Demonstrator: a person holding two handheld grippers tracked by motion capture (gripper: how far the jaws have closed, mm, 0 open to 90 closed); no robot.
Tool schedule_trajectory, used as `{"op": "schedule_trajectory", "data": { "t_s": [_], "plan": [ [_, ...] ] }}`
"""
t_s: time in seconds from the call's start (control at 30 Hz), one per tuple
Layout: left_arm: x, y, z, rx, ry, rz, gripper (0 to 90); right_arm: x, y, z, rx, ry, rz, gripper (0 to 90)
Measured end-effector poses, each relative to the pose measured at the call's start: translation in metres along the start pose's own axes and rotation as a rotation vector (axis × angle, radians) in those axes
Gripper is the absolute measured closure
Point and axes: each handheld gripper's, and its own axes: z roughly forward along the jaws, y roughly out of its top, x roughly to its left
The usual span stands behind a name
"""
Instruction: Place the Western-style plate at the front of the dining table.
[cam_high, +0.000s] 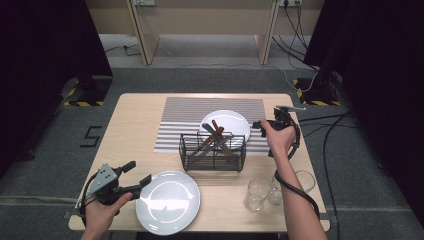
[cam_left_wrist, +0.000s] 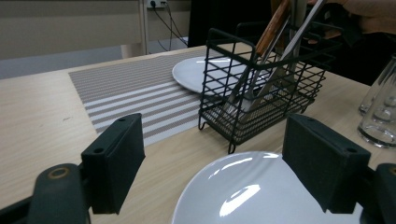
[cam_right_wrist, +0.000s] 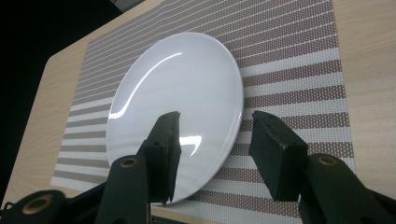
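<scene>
Jaws of right gripper (cam_right_wrist: 212, 154) apart, nothing clamped, rim of round white plate (cam_right_wrist: 177, 102) on striped placemat (cam_right_wrist: 289, 70) between them. Left gripper (cam_left_wrist: 215, 175) jaws wide apart, empty, above edge of second white plate (cam_left_wrist: 247, 196) near table's front; black wire cutlery basket (cam_high: 213, 151) between both plates

White plates (cam_high: 168, 201), black wire basket (cam_high: 213, 152), and a seemingly brown-and-white striped mat (cam_high: 175, 122).
</scene>
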Motion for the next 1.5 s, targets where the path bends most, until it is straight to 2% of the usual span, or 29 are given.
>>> {"op": "schedule_trajectory", "data": {
  "t_s": [0.07,0.13,0.43,0.57,0.7,0.87,1.07,1.3,1.5],
  "plan": [
    [-0.002,0.004,0.003,0.0,-0.006,0.01,20.6,0.001,-0.001,-0.004,-0.004,0.0,-0.004,52.2],
    [-0.004,0.008,0.007,0.001,-0.02,0.028,20.6,0.002,-0.003,-0.007,-0.014,-0.01,-0.03,51.9],
    [-0.017,0.024,0.027,0.005,-0.084,0.07,20.7,0.001,-0.009,-0.025,-0.041,0.0,-0.047,51.6],
    [-0.022,0.031,0.036,0.006,-0.115,0.082,20.8,0.002,-0.012,-0.033,-0.058,0.003,-0.06,51.3],
    [-0.027,0.039,0.045,0.0,-0.139,0.092,20.8,0.005,-0.016,-0.041,-0.073,0.029,-0.065,51.3],
    [-0.032,0.047,0.057,-0.001,-0.167,0.105,20.9,0.004,-0.023,-0.049,-0.095,0.029,-0.077,51.3],
    [-0.037,0.054,0.071,0.009,-0.196,0.127,21.0,0.003,-0.031,-0.063,-0.127,0.016,-0.093,51.1],
    [-0.044,0.06,0.085,0.019,-0.225,0.146,21.3,0.0,-0.037,-0.073,-0.142,0.035,-0.105,50.9],
    [-0.047,0.066,0.093,0.014,-0.229,0.155,21.4,0.0,-0.045,-0.078,-0.152,0.057,-0.121,50.4]
  ]
}}
